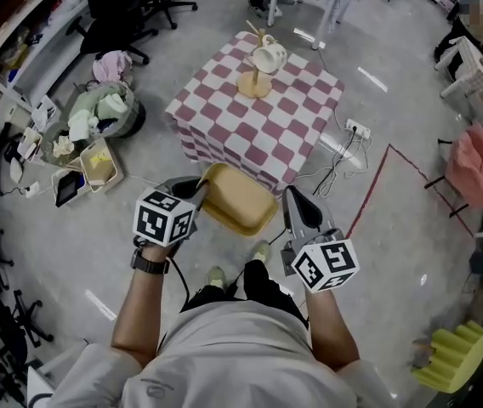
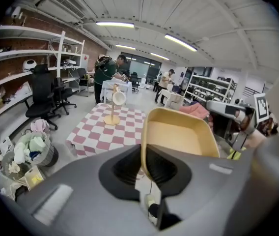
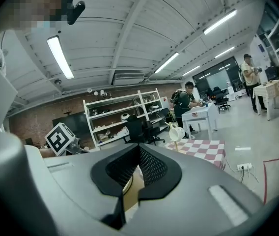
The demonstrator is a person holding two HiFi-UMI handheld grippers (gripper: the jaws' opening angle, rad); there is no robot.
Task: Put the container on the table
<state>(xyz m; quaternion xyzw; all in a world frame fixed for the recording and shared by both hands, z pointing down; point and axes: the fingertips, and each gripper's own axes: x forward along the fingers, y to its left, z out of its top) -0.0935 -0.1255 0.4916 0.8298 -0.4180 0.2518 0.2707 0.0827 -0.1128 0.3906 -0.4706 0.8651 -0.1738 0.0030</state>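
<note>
The left gripper (image 1: pixel 199 190) pinches the left rim of the tan container (image 1: pixel 240 202), held in the air short of the checkered table's (image 1: pixel 263 130) near edge (over bare floor). The right gripper (image 1: pixel 296 204), jaws narrowed on nothing, sits just beside the container's right side.

container (image 1: pixel 238 201): 1 | checked table (image 1: pixel 263 117): 1 | claws: 2 (left claw (image 1: pixel 197 192), right claw (image 1: pixel 296 198)) | mug (image 1: pixel 268 55): 1, perhaps more

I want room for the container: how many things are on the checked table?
2: a wooden stand near the far edge of the table, and a white mug hanging on it. Nothing seems hidden.
</note>
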